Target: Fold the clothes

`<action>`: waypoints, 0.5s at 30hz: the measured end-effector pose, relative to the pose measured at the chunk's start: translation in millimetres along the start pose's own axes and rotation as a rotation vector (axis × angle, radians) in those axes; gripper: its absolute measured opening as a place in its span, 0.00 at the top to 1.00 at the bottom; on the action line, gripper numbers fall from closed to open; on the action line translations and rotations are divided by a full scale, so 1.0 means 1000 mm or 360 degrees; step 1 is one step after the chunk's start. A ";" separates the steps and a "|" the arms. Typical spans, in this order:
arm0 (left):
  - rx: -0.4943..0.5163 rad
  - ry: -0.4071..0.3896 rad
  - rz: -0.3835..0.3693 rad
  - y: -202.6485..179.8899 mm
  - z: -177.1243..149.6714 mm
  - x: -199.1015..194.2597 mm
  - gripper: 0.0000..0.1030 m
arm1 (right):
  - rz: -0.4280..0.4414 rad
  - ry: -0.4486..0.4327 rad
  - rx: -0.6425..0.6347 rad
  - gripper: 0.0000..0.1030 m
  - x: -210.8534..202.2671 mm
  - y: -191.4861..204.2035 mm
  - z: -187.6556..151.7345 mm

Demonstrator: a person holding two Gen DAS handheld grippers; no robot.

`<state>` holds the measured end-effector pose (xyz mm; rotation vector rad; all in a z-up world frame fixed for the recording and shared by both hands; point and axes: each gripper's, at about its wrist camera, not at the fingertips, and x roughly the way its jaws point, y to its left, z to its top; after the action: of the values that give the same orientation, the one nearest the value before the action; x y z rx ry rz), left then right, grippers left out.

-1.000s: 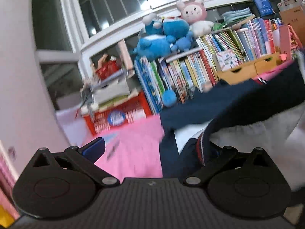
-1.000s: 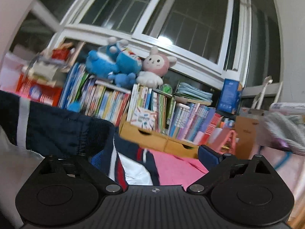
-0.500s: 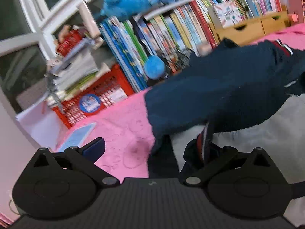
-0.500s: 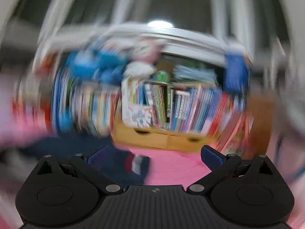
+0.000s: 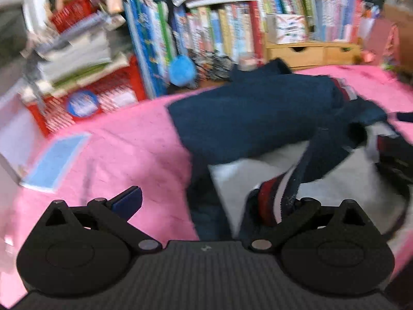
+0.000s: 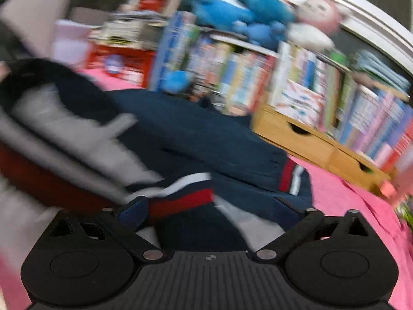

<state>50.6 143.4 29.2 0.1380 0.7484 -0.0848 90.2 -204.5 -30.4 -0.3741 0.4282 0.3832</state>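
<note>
Crowded bookshelf [image 5: 232, 31], wooden drawers [image 6: 304, 139], seemingly a window frame [image 6: 374, 25].

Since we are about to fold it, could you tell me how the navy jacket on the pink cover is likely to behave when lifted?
The navy jacket lies crumpled with a sleeve draped over itself, so it will probably hang limp and sag. Its white lining looks smooth, so layers may slide. It seems light; on the pink cover a push would likely bunch it.
</note>
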 end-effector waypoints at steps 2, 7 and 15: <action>-0.0095 0.0005 -0.0137 0.006 0.002 -0.003 0.00 | -0.0063 0.0050 0.0183 0.47 0.011 -0.015 0.004; -0.0421 -0.0028 -0.0496 0.035 0.013 -0.008 0.00 | -0.0038 0.0126 0.0406 0.45 0.015 -0.042 -0.002; -0.0307 -0.0171 -0.0520 0.042 0.015 -0.016 0.00 | 0.0492 -0.0053 0.0022 0.00 -0.038 -0.026 -0.003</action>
<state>54.6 182.5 55.0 -0.1726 0.6624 -0.3274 68.0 -238.8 -8.4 -0.2875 0.4569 0.6860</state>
